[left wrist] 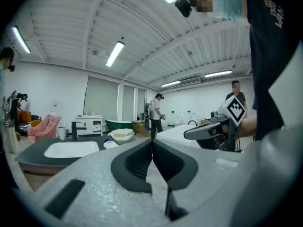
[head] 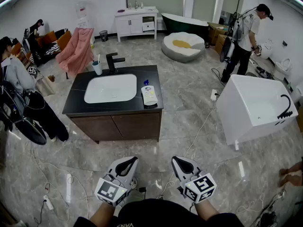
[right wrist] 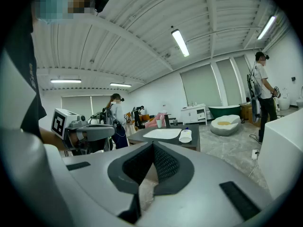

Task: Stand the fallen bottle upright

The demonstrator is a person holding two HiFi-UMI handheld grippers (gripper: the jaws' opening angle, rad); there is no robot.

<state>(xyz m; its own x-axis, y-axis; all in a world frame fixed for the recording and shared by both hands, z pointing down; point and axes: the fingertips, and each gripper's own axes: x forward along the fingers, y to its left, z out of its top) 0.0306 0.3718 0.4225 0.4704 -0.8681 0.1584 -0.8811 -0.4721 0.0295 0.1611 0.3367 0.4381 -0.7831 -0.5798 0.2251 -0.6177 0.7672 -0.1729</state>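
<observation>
1. White plastic bottle with blue cap (head: 149, 94): one only, lying on its side on the black vanity countertop (head: 75, 103), right of the white rectangular basin (head: 110, 88), near the right edge.
2. Two grippers, grey left gripper (head: 126, 166) and grey right gripper (head: 184, 167), both pinched tight, empty.
3. Open grey marble floor (head: 175, 126) between grippers and vanity.

bottle (head: 149, 95): white, cap (head: 146, 82) blue | countertop (head: 75, 104): black | basin (head: 110, 88): white

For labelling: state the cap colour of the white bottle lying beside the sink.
Blue cap; clearest in the head view.
</observation>
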